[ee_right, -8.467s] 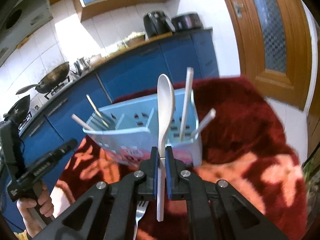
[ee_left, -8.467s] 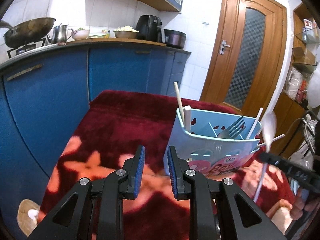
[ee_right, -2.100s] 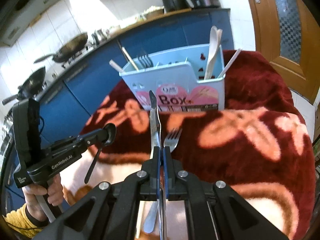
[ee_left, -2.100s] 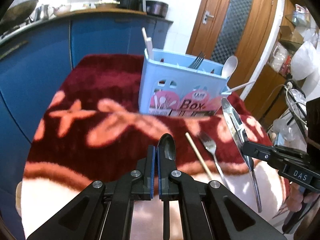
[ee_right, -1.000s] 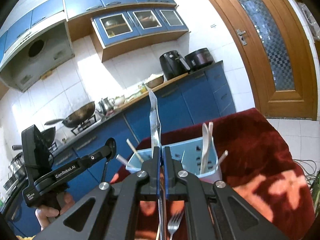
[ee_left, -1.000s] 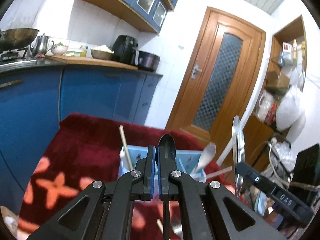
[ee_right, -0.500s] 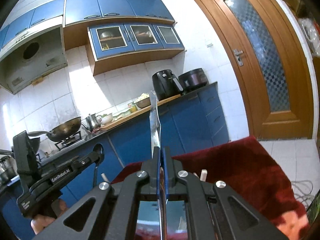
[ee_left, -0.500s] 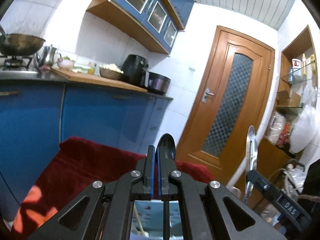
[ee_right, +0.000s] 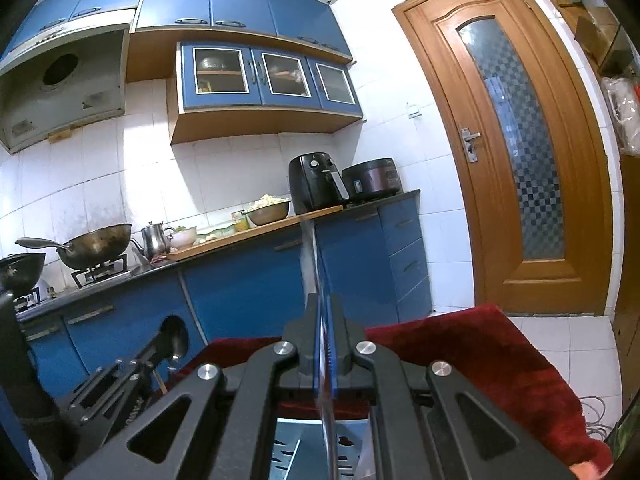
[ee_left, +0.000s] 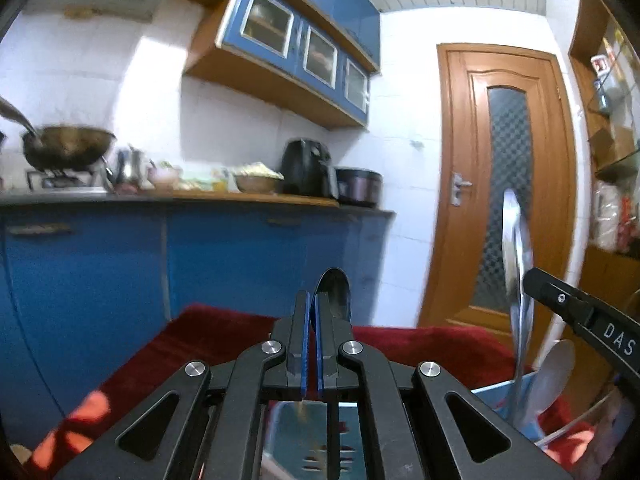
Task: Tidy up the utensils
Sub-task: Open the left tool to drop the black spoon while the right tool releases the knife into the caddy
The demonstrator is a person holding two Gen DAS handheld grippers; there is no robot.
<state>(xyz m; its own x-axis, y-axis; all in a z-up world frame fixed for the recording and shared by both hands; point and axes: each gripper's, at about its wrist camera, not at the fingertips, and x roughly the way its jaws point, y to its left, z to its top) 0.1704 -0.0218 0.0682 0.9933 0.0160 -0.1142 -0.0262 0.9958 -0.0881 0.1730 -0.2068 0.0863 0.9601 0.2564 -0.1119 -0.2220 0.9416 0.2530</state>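
With my left tongs (ee_left: 312, 332) clamped on the dark spoon (ee_left: 334, 294) and my right tongs (ee_right: 325, 332) nipping the knife (ee_right: 310, 256), both upright over the blue caddy (ee_left: 496, 398), I should lower each straight into a free compartment.

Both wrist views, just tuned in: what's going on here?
A person is sorting cutlery with two handheld grippers. The left gripper has its jaws shut on a dark spoon, bowl up. The right gripper is shut on a table knife, blade up. Both are held upright over the light blue utensil box on the red blanket, seemingly about to go in. A white spoon already stands in the box.
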